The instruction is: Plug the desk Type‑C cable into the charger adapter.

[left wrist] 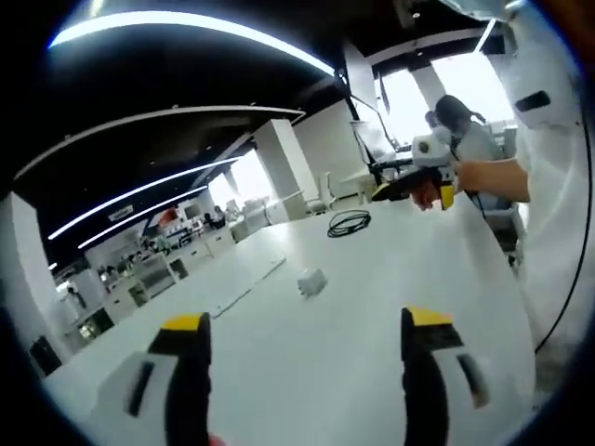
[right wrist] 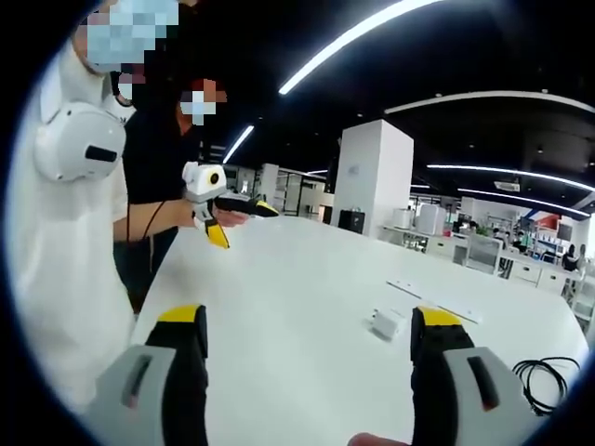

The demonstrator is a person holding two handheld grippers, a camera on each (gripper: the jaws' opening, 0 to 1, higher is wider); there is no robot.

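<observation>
A small white charger adapter [left wrist: 311, 282] lies on the white table [left wrist: 307, 372], a short way ahead of my left gripper [left wrist: 305, 321], whose jaws stand wide apart with nothing between them. Beyond the adapter a black coiled cable [left wrist: 349, 222] rests on the tabletop. My right gripper [left wrist: 423, 177] hovers over the far end of the table in a person's hand. In the right gripper view, the adapter [right wrist: 387, 322] sits just inside the right jaw of the open right gripper [right wrist: 309, 316]. The cable [right wrist: 544, 381] lies at the far right, and the left gripper [right wrist: 223, 212] is held above the table's far end.
A flat white strip [right wrist: 432, 299] lies on the table behind the adapter. The person in white [right wrist: 65, 242] stands at the table's edge. A white pillar [right wrist: 375, 177] and rows of office desks stand beyond the table.
</observation>
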